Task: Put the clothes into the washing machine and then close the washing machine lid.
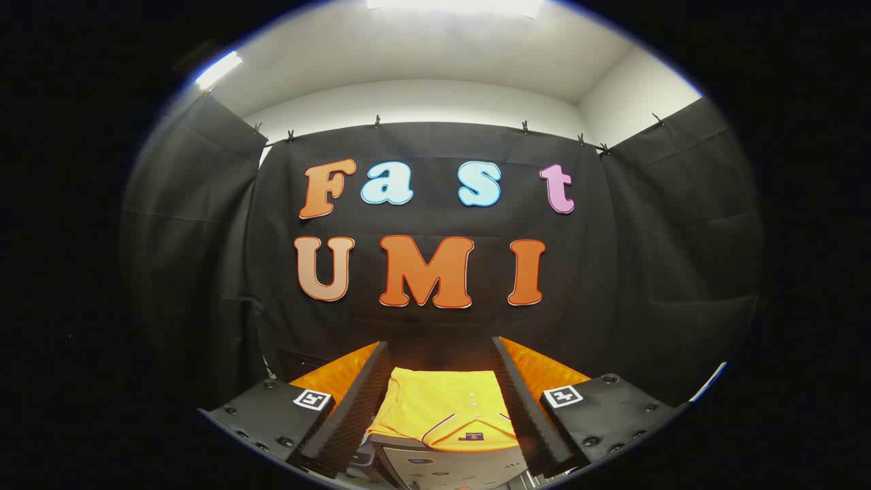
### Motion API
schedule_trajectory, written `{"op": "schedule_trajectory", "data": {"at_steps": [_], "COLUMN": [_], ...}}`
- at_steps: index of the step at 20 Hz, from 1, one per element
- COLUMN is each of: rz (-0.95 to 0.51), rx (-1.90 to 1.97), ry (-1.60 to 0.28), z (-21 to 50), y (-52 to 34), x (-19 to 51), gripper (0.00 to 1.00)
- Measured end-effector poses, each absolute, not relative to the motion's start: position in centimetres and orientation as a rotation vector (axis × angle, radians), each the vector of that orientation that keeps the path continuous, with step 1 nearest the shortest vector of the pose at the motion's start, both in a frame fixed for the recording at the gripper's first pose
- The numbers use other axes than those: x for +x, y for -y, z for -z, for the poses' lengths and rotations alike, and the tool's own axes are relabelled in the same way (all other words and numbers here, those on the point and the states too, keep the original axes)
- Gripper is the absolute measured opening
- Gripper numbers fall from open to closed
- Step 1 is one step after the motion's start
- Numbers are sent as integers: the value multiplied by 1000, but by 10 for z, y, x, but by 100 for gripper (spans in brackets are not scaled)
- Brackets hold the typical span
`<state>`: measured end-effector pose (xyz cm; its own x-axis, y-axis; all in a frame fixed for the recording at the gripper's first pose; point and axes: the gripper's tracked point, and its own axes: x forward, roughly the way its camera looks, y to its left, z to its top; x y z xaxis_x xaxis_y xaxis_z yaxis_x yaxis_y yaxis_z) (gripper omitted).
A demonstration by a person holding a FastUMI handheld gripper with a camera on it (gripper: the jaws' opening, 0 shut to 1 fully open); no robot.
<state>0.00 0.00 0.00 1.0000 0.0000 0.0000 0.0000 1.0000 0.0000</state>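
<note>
At the bottom centre of the frame, the gripper (pixel 439 408) has its two fingers spread wide apart, holding nothing. Seen between them lies a folded yellow shirt (pixel 442 408) (small buttons, dark collar trim). Just below it, at the lower edge, sits a grey panel (pixel 442 469), possibly the washing machine.

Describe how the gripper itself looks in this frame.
The gripper has two long fingers with ribbed inner pads. Each sits on a dark, blocky mount studded with screws, and each mount carries a square black-and-white marker tag.
</note>
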Motion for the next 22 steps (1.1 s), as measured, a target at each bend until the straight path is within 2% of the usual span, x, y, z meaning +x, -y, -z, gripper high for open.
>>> {"op": "schedule_trajectory", "data": {"at_steps": [22], "rz": [19], "rx": [-20], "ry": [-66], "z": [16], "y": [3], "x": [21], "gripper": [97]}}
